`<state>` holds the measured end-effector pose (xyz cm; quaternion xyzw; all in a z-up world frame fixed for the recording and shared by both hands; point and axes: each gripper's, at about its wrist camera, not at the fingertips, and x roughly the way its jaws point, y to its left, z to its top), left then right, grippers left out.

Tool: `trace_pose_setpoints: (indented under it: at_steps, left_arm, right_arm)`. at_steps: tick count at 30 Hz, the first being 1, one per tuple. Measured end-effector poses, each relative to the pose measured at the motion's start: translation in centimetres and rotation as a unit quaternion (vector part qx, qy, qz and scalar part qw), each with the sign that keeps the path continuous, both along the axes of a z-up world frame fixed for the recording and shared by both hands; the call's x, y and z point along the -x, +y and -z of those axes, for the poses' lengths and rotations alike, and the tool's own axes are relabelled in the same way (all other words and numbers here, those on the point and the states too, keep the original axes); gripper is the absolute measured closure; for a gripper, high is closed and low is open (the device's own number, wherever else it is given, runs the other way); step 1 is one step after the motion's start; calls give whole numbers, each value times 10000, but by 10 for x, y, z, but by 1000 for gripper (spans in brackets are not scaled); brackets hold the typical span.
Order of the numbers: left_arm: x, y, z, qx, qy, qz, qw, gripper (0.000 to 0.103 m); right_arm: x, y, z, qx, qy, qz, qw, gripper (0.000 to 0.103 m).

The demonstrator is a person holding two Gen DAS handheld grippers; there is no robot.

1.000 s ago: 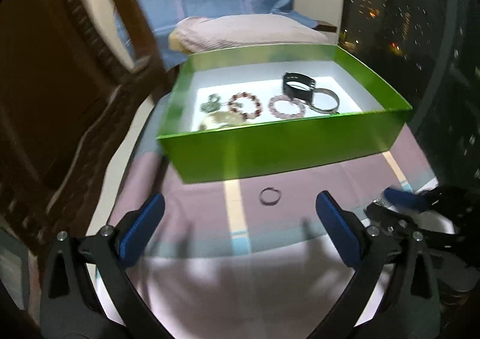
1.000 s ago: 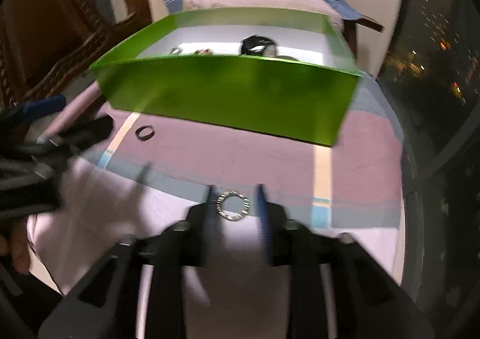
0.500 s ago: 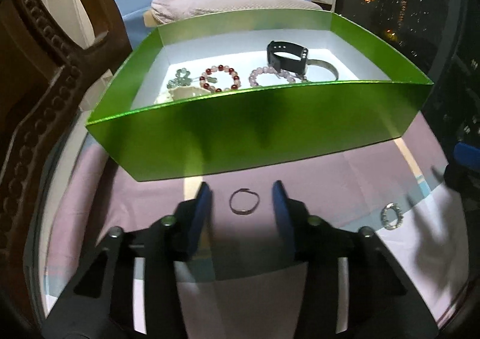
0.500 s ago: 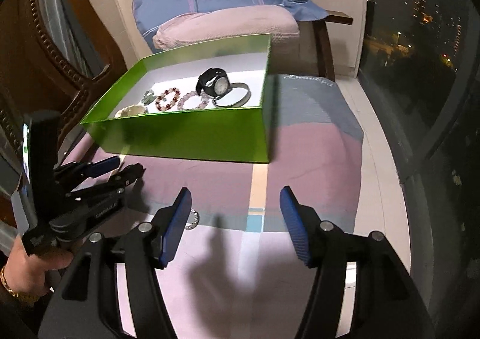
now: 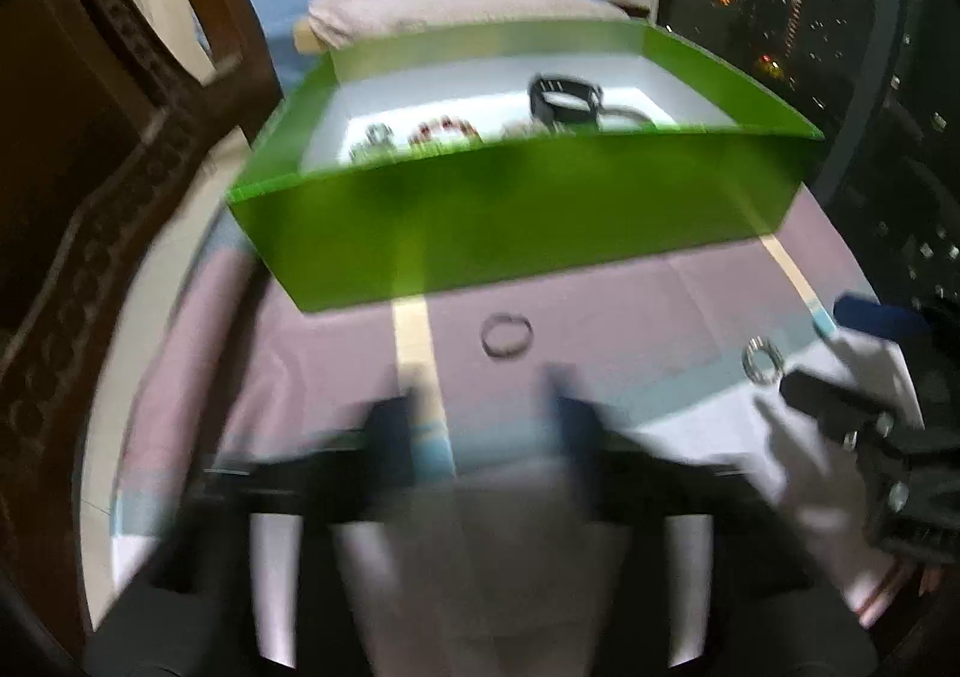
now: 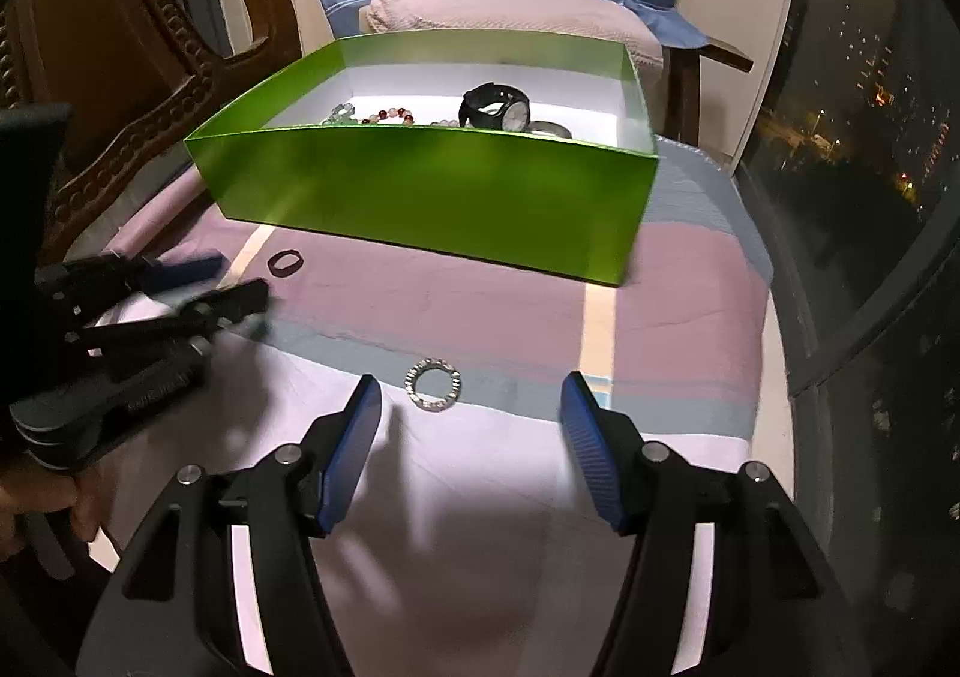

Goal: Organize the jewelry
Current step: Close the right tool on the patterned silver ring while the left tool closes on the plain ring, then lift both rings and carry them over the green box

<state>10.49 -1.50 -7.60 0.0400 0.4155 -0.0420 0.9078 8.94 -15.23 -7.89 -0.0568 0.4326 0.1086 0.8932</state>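
In front of the green box [image 6: 420, 191], the right gripper [image 6: 471, 431] hangs with jaws spread and empty, a beaded ring [image 6: 432, 385] lying on the striped cloth [image 6: 660, 317] just ahead of them. The left gripper [image 5: 489, 416], blurred, is opening with nothing between its jaws; a plain ring [image 5: 507, 335] lies just ahead, nearer the box. A watch [image 6: 495, 104] and bracelets [image 6: 390, 114] rest inside the box.

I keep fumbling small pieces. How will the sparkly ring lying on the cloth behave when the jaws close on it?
The sparkly ring lies flat on the cloth, so it probably won't roll, though it may slide. It looks like a thin, stiff band, likely very light. Its studded rim might slip on the right gripper, whose jaws stand open short of it.
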Motion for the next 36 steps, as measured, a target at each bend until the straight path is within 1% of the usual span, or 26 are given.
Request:
trace_pose_setpoints:
  at_steps: [1,4,7,9,10,11,12,13,14,15,16,17,18,20,22,24,26,28,31,36]
  left_arm:
    - [-1,-1,-3,4,-121,4,9999,27]
    - [-7,-10,-5,-20,-169,79,9998,27]
    - [-15,-17,-1,-39,-84,147,9998,34]
    - [-21,-22,4,-102,3,173,9998,42]
    - [-23,-23,7,-123,74,178,9997,44]
    - [-24,-22,7,-85,104,182,9997,48]
    - [-26,-21,7,-17,112,181,9998,51]
    - [-27,-19,8,31,141,175,9997,52]
    - [-28,-18,8,98,161,181,9997,55]
    - [-28,-18,8,169,183,198,9995,62]
    - [-28,-18,8,261,220,246,9991,65]
    - [-28,-20,7,268,232,289,9990,76]
    - [-28,-22,7,262,234,311,9989,82]
    - [-26,-23,6,277,244,320,9988,82]
    - [-23,-20,4,407,252,314,9984,83]
    - [-18,-17,-4,488,116,300,9983,83]
    - [-7,-12,-20,535,-135,308,9980,83]
    - [8,-7,-39,611,-391,318,9969,83]
    - [37,0,-68,595,-814,341,9943,83]
    - [74,9,-100,561,-1380,320,9883,83]
  right_arm:
    - [-1,2,3,7,16,13,10000,42]
    - [-3,11,12,157,-77,9,9998,42]
    - [-9,13,18,172,-96,24,9998,42]
    - [-13,12,18,130,-148,100,9998,46]
    - [-14,13,18,129,-139,101,9998,49]
    - [-15,13,19,122,-130,84,9998,56]
    - [-16,15,19,111,-117,47,9999,65]
    - [-16,18,18,111,-104,-30,9999,70]
    - [-15,21,18,120,-97,-79,9999,79]
    - [-16,24,18,141,-84,-125,9998,81]
    - [-16,27,18,151,-65,-153,9997,82]
    - [-16,28,18,142,-54,-163,9998,82]
    - [-16,28,18,121,-31,-166,9998,83]
    - [-17,28,17,69,7,-162,9998,83]
    - [-16,24,12,7,-34,-123,9999,83]
    - [-14,20,3,-80,-145,-90,9998,83]
    - [-9,12,-13,-262,-348,-38,9990,83]
    - [-1,4,-30,-341,-602,14,9976,83]
    - [12,-7,-54,-489,-962,66,9941,83]
    - [31,-16,-79,-611,-1264,71,9901,82]
